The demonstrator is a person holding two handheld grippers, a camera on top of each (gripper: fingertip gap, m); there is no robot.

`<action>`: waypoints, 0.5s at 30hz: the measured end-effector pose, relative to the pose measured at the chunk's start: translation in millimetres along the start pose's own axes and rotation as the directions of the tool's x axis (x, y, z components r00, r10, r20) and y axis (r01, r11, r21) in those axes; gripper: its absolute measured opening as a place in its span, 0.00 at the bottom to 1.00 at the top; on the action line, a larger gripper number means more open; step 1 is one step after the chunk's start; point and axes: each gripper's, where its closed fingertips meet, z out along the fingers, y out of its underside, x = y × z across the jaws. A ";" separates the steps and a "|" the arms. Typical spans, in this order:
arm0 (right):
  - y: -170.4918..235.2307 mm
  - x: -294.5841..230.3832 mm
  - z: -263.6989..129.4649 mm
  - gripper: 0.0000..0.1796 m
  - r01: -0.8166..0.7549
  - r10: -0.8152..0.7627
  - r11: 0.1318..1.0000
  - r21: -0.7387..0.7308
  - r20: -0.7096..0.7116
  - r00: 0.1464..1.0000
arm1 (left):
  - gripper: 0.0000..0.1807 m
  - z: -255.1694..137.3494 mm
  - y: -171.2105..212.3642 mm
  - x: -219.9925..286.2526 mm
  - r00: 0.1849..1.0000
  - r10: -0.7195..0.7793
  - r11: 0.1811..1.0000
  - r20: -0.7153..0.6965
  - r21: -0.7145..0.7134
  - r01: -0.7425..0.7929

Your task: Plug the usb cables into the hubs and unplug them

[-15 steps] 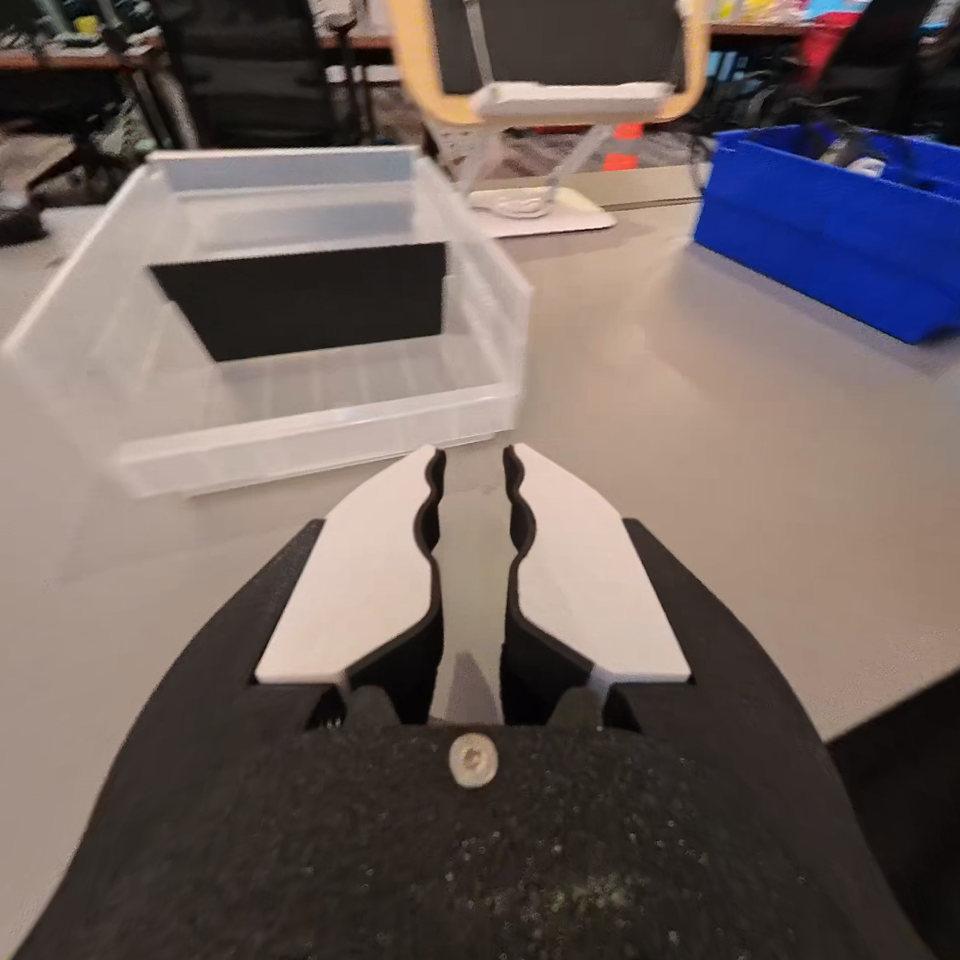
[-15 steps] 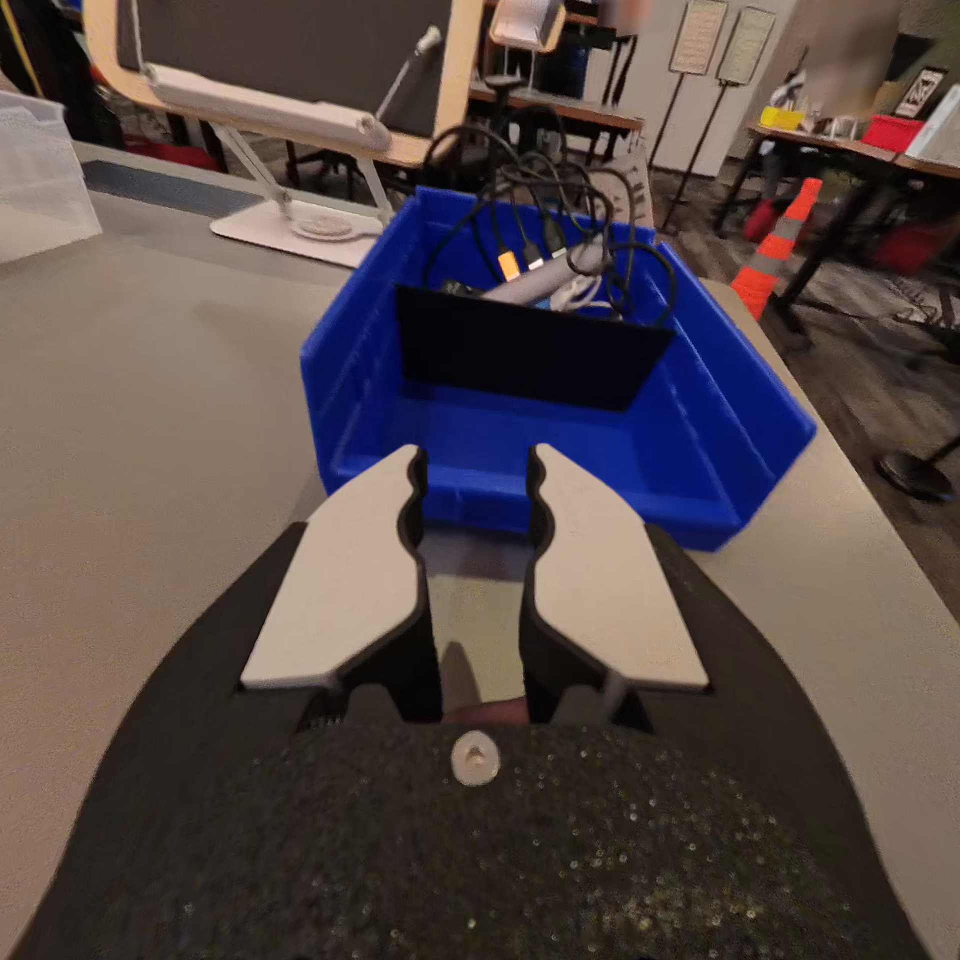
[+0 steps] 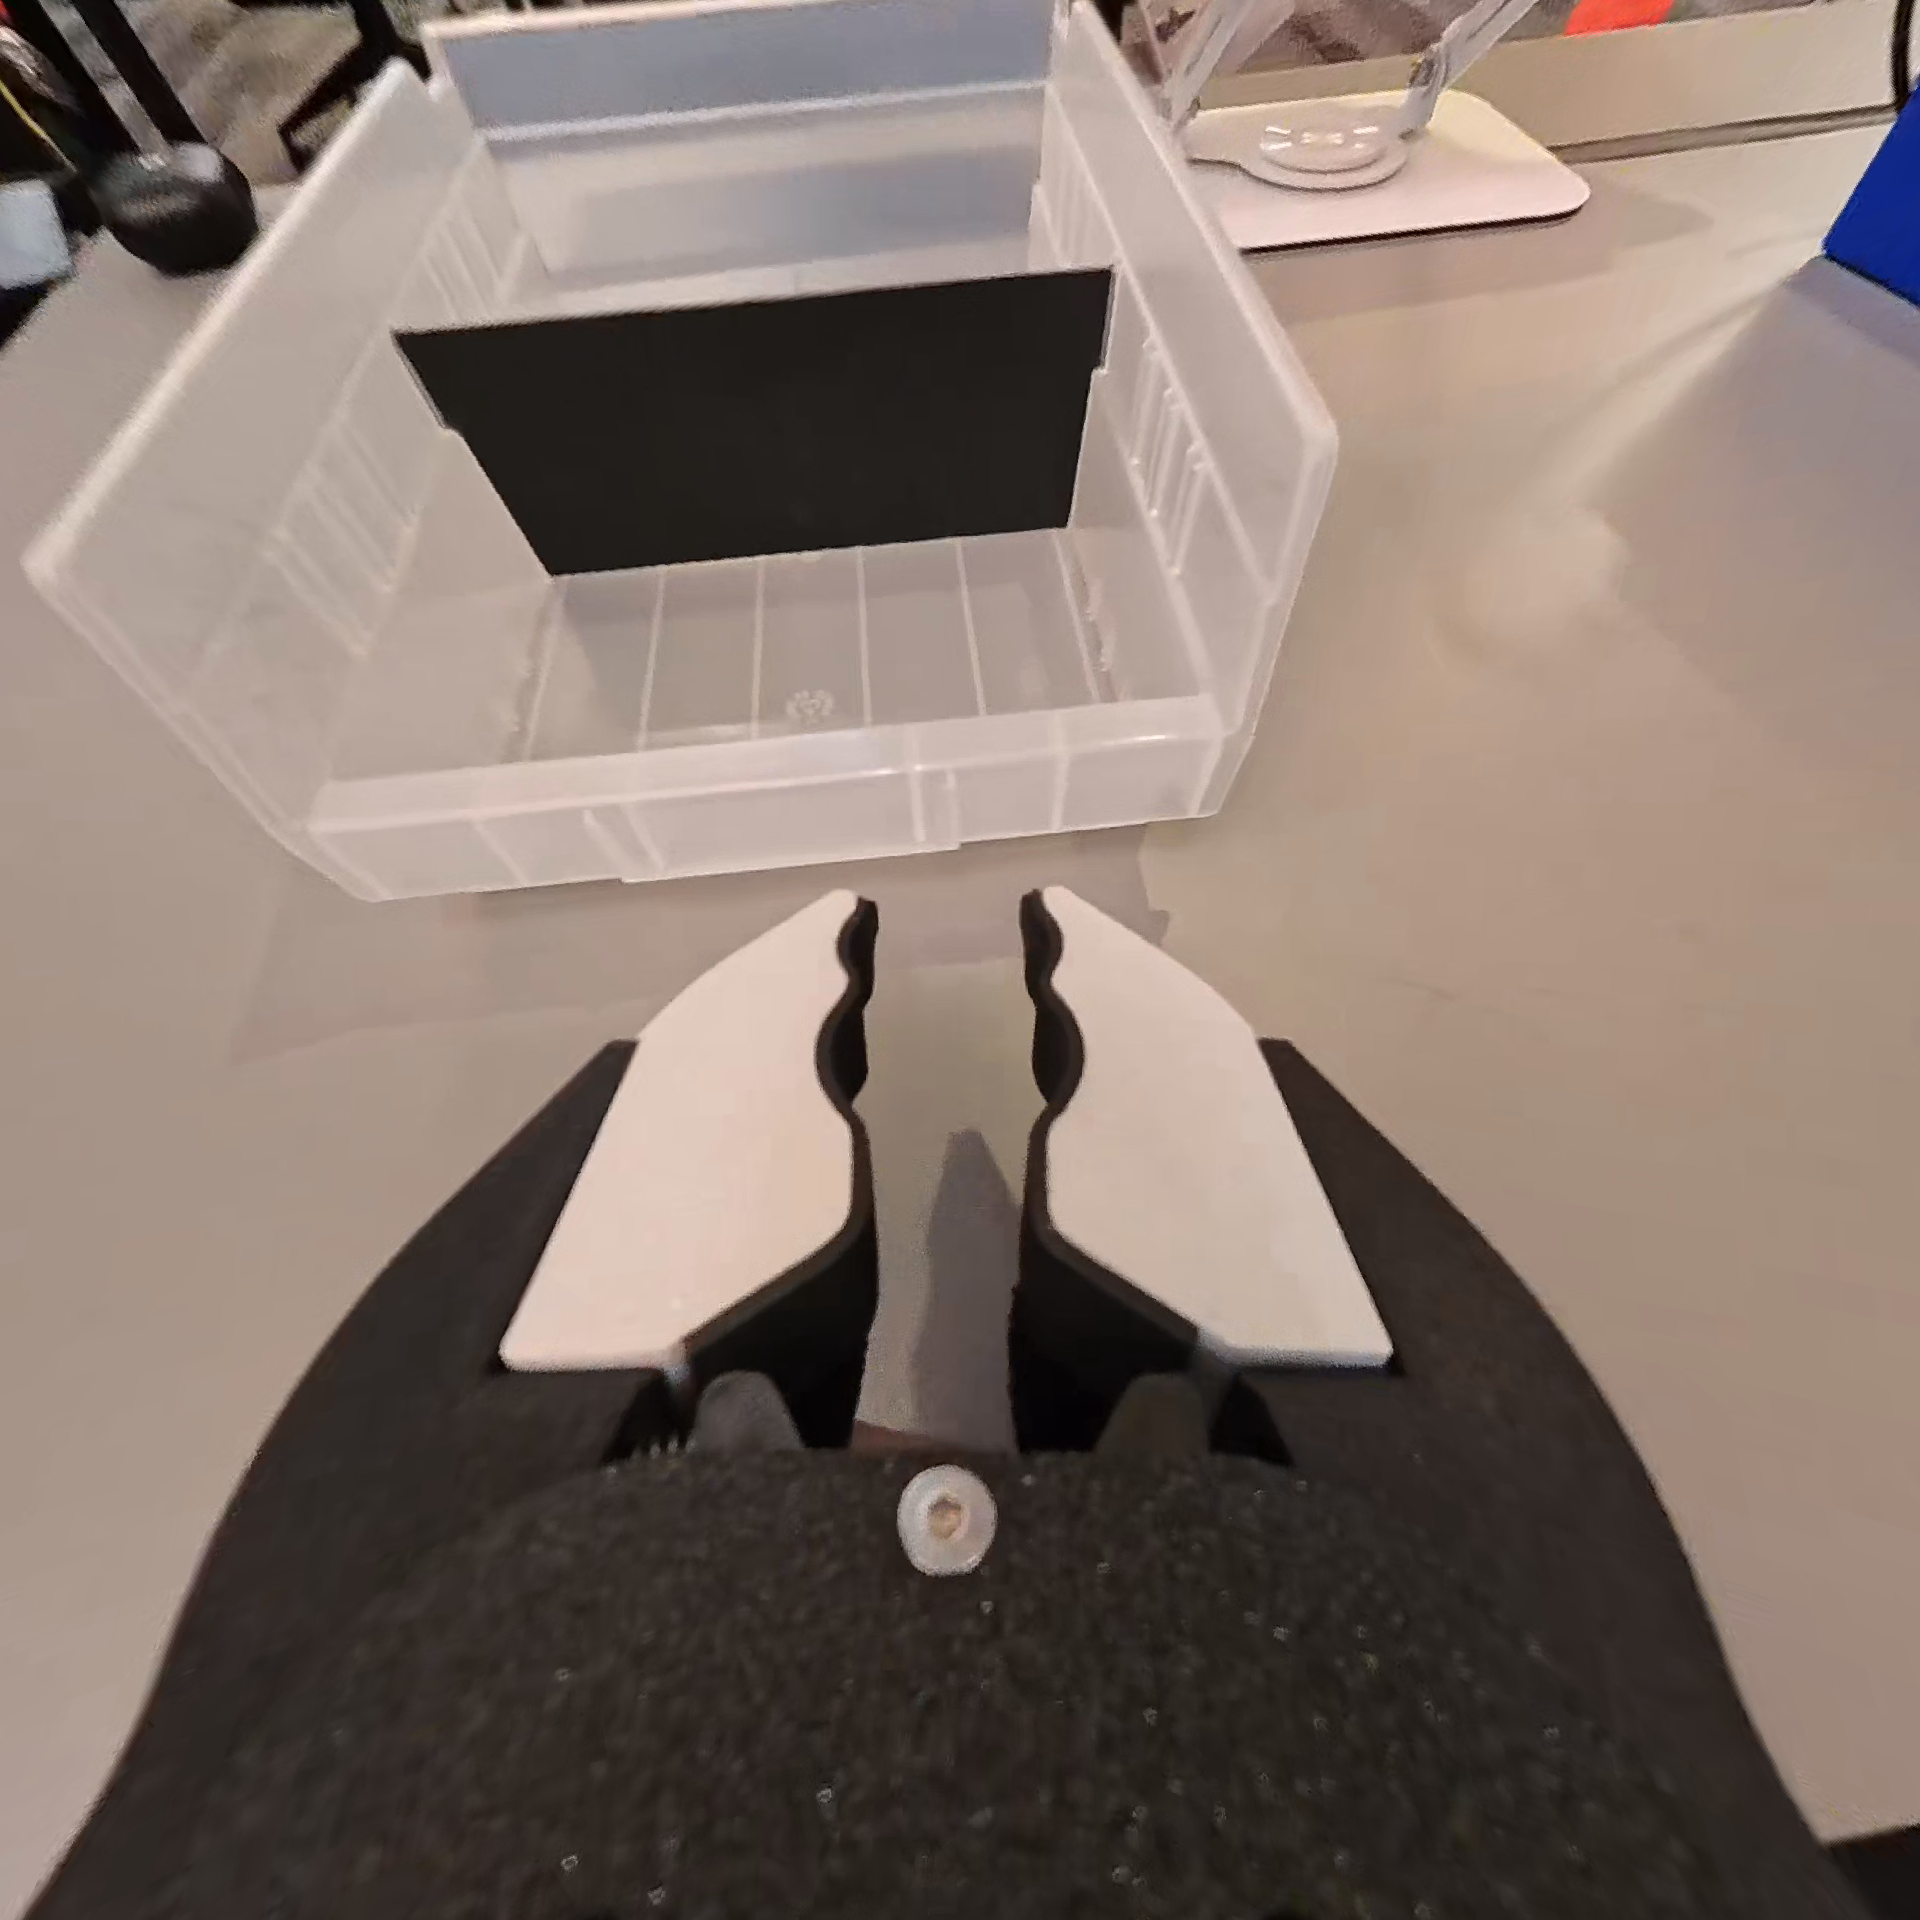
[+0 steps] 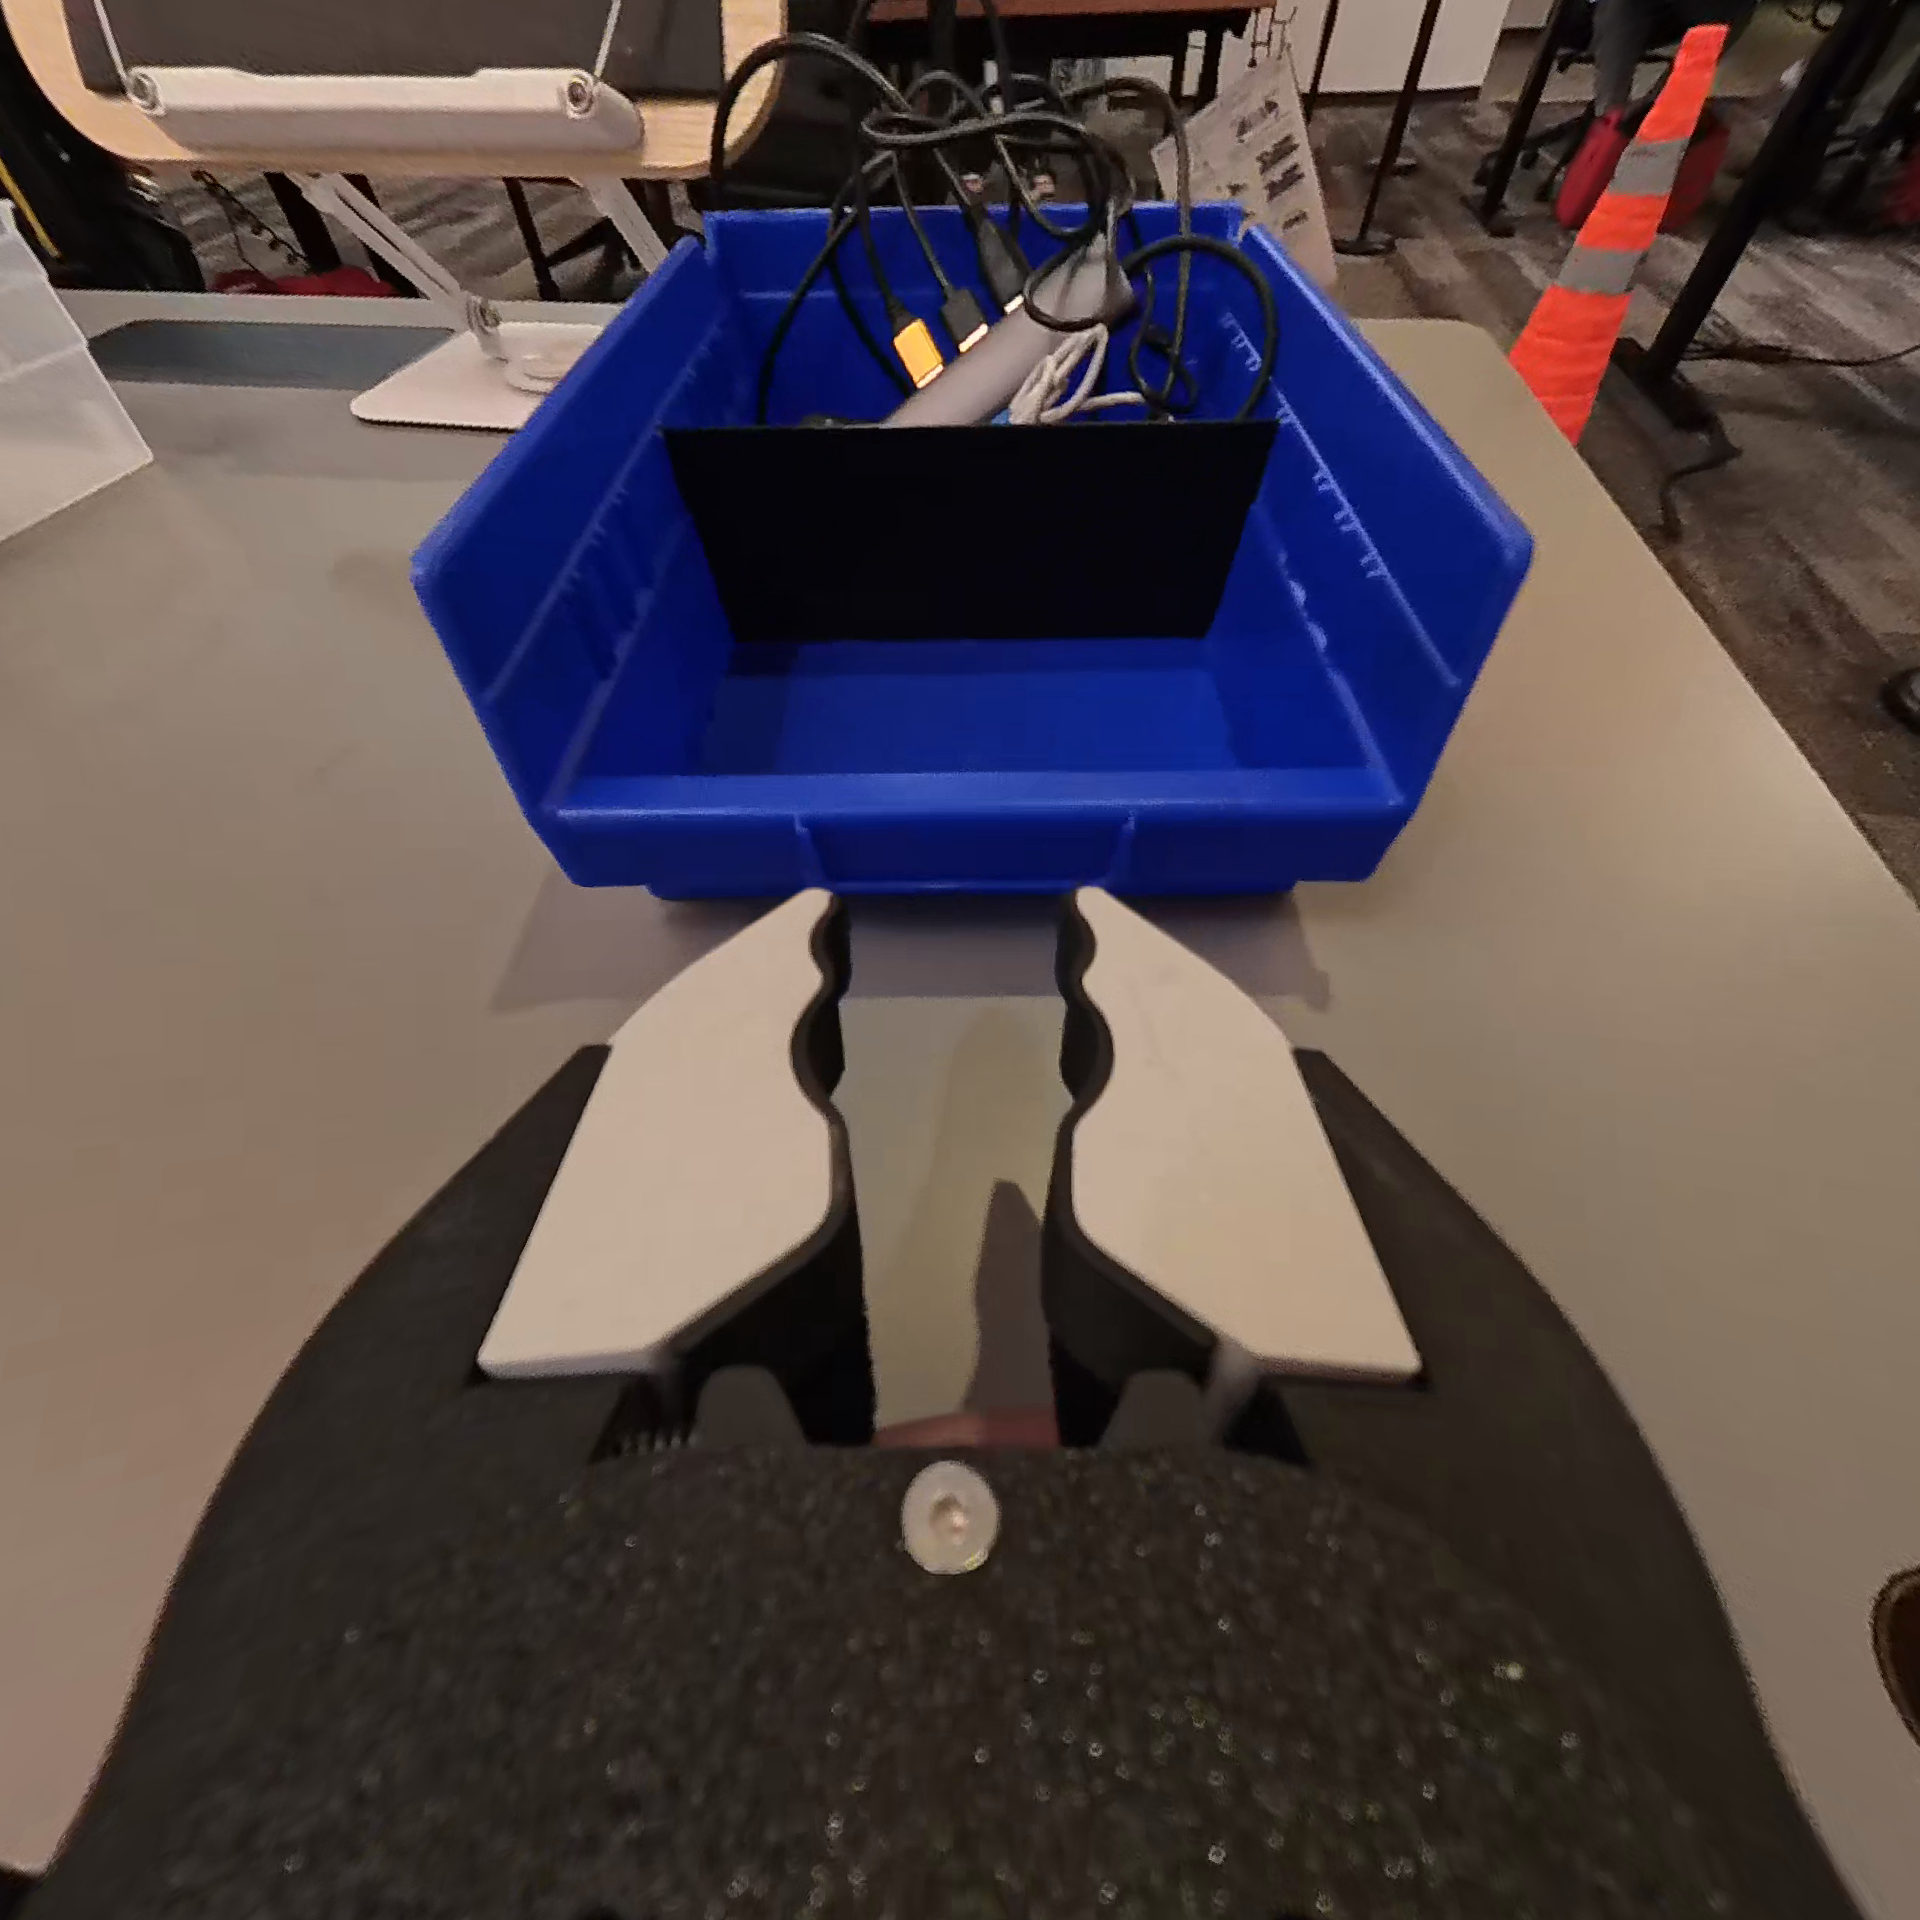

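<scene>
USB cables (image 4: pixel 914 208), black ones with orange-tipped plugs, sit tangled with a grey hub (image 4: pixel 997 364) in the far compartment of the blue bin (image 4: pixel 582 644), behind its dark divider (image 4: pixel 966 530); several plugs appear seated in the hub, though I cannot confirm each one. My right gripper (image 4: pixel 948 920) hovers just in front of the bin's near wall, fingers parted by a moderate gap and holding nothing. My left gripper (image 3: pixel 948 914) faces a clear plastic bin (image 3: pixel 208 540) with a black divider (image 3: pixel 769 416) across it, jaws likewise apart and empty. Both bins rest on the grey table (image 4: pixel 208 790). A white lamp base (image 3: pixel 1392 166) stands beyond the clear bin, and an orange traffic cone (image 4: pixel 1621 218) stands on the floor to my right.
</scene>
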 end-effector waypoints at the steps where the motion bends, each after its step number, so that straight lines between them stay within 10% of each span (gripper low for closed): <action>1: 1.1 1.3 -0.8 0.21 -0.002 0.002 1.000 -0.006 -0.005 1.000 | 0.15 0.4 -0.9 -1.6 1.000 0.014 1.000 0.012 0.003 -0.014; 15: 4.1 -2.1 -0.3 0.21 0.070 -0.071 0.997 -0.039 -0.032 0.997 | 0.15 -0.5 2.9 -12.0 1.000 0.019 1.000 0.024 -0.006 -0.019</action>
